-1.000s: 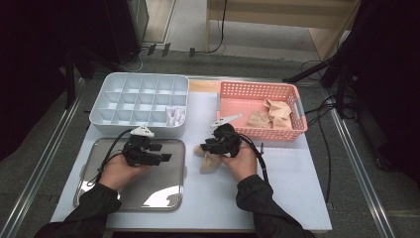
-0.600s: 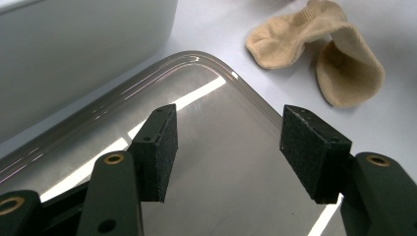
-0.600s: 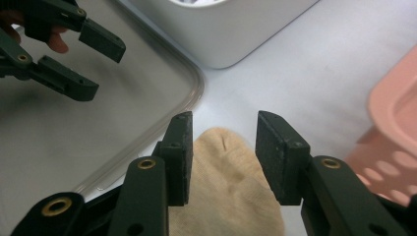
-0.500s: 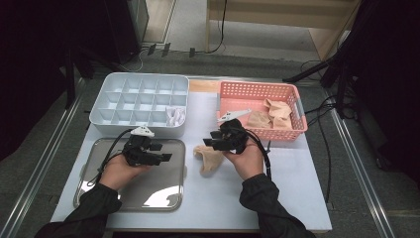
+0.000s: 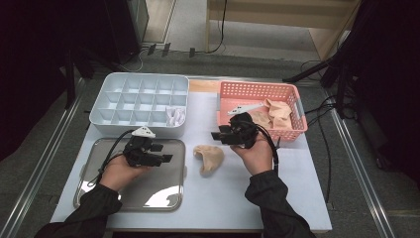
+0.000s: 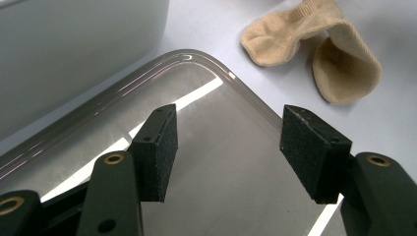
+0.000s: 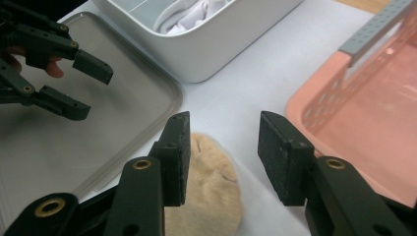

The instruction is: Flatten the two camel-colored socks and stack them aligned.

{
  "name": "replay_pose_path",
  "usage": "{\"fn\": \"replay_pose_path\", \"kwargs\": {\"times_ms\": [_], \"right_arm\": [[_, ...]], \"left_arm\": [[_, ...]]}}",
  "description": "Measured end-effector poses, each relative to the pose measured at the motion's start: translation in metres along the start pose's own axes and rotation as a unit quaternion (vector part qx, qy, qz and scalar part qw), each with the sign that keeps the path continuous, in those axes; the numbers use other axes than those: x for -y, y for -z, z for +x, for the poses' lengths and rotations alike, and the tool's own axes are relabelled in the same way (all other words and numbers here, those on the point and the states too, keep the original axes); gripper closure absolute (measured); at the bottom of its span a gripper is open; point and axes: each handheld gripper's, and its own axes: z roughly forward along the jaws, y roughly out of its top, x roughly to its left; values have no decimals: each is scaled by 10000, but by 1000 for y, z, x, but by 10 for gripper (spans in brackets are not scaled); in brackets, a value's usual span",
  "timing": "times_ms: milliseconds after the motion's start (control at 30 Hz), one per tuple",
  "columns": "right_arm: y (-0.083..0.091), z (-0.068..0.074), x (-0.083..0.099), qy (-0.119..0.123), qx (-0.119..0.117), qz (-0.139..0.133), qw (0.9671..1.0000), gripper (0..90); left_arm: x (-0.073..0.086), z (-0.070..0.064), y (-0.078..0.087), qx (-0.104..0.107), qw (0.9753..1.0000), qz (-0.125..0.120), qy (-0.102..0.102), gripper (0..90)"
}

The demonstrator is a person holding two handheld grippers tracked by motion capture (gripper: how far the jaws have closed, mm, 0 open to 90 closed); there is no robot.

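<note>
White table point(image 5: 297, 198) on grey floor carries steel tray point(image 5: 163, 193), compartment box point(image 5: 114, 99), pink basket point(image 5: 292, 131). Beige sock point(image 5: 209, 157) lies at table centre, 3 o'clock of tray. Right gripper point(image 5: 218, 134) wide open, empty, above sock; left gripper point(image 5: 166, 152) open, empty over tray.

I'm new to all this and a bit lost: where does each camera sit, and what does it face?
High view: above the table's near side, looking forward and down; forearms, both hands.
Left gripper view: on the left gripper, facing the shiny metal tray; its open jaws.
Right gripper view: on the right gripper, above the white table; its open jaws.
Shared: the crumpled beige sock.
</note>
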Motion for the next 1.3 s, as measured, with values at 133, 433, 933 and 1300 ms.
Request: {"fn": "replay_pose_path", "kwargs": {"times_ms": [133, 433, 933, 1300], "right_arm": [[7, -6, -1, -81, 24, -89, 9999, 567], [18, -20, -6, -148, 148, -193, 9996, 560], [29, -47, -8, -357, 406, -246, 9982, 552], [28, -68, -7, -483, 619, -177, 9968, 547]], "left_arm": [[0, 0, 1, -3, 10000, 4, 3, 409], [4, 0, 6, -47, 10000, -29, 17, 408], [11, 1, 10, -157, 9998, 4, 86, 404], [13, 1, 10, -142, 9999, 39, 88, 402]]}}
